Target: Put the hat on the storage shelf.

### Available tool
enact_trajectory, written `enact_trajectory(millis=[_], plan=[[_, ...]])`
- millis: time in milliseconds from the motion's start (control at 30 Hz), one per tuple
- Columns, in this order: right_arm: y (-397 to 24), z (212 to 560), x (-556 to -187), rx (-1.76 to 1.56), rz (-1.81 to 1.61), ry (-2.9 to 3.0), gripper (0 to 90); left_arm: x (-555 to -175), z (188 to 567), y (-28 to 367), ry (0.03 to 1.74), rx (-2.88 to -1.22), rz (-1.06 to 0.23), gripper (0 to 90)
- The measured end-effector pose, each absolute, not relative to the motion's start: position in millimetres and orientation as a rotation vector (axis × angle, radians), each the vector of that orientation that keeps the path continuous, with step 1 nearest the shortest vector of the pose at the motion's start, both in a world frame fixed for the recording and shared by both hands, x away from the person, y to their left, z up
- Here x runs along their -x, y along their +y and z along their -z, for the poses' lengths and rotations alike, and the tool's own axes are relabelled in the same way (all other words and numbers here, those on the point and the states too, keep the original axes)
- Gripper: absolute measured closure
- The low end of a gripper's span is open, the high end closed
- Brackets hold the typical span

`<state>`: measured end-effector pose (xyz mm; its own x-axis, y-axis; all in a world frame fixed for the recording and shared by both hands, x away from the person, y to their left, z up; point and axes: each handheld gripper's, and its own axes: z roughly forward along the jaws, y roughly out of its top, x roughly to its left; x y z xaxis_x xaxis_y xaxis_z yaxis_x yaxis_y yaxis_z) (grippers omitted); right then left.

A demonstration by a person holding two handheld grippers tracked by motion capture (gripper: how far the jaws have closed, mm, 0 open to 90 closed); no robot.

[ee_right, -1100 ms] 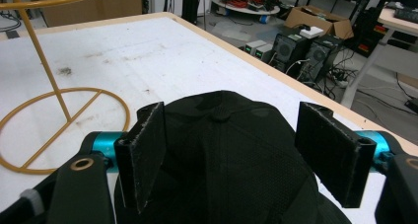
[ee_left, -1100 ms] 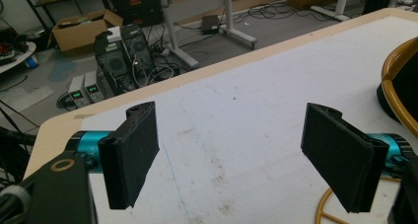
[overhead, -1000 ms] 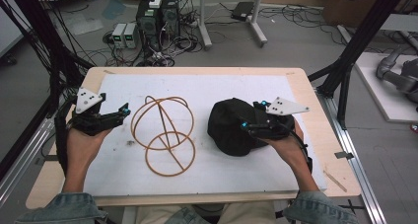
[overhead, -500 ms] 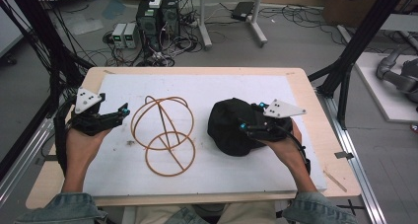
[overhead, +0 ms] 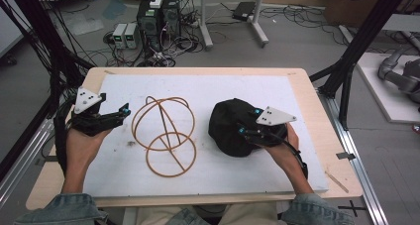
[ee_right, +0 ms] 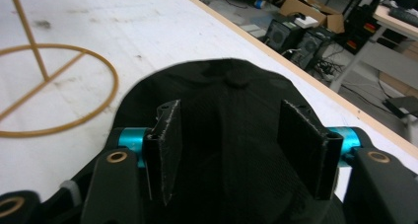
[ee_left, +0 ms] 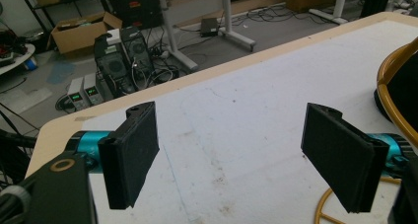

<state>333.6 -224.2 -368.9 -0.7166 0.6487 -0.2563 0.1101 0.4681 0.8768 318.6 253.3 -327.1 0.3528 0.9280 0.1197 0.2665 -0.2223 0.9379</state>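
Black cap (overhead: 233,127) on the white worktop (overhead: 208,88) right of my wire frame (overhead: 163,133), my right tool (ee_right: 224,135) just closing over its crown, left tool (ee_left: 236,160) wide, no readable writing.

On the desk (overhead: 208,84) the wire stand (overhead: 163,136) sits left of centre and the cap (overhead: 233,123) lies to its right, apart. The left tongs (overhead: 125,111) hover left of the stand; the right tongs (overhead: 242,131) straddle the cap's near side.
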Motion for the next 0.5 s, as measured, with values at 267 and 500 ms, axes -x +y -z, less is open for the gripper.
enact_trajectory(millis=[267, 500], plan=[[-221.9, 373.6, -333.0, -0.618, -1.166, 2.133, 50.2, -319.0, 327.6, 253.3, 1.073, -1.708, -0.907, 22.3], [-218.0, 377.6, -332.3, -0.578, -1.125, 2.136, 54.4, -318.7, 327.6, 254.0, 1.074, -1.705, -0.906, 22.3]])
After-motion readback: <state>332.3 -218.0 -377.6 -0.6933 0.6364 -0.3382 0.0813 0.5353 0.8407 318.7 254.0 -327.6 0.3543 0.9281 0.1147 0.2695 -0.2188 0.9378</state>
